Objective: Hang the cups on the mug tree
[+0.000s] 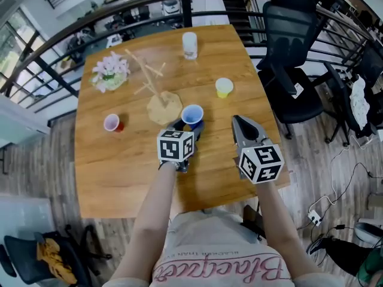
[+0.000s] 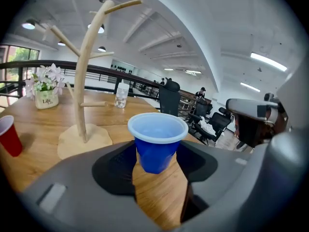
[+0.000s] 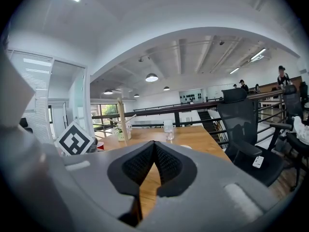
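Note:
A blue cup (image 1: 192, 115) (image 2: 157, 144) sits upright between the jaws of my left gripper (image 1: 189, 126) (image 2: 156, 164), which is shut on its lower body just off the tabletop. The wooden mug tree (image 1: 154, 87) (image 2: 85, 66) stands a little beyond it to the left, on a round base, with bare pegs. A red cup (image 1: 112, 123) (image 2: 9, 135) stands left of the tree and a yellow cup (image 1: 224, 87) to the right. My right gripper (image 1: 240, 123) (image 3: 153, 146) hovers at the table's right side with its pads together and nothing between them.
A flower pot (image 1: 109, 72) (image 2: 46, 93) stands at the table's far left and a clear glass (image 1: 190, 45) (image 2: 121, 95) (image 3: 168, 129) at its far middle. A dark railing (image 1: 149, 2) runs behind the wooden table (image 1: 119, 178). Black office chairs (image 1: 293, 46) stand to the right.

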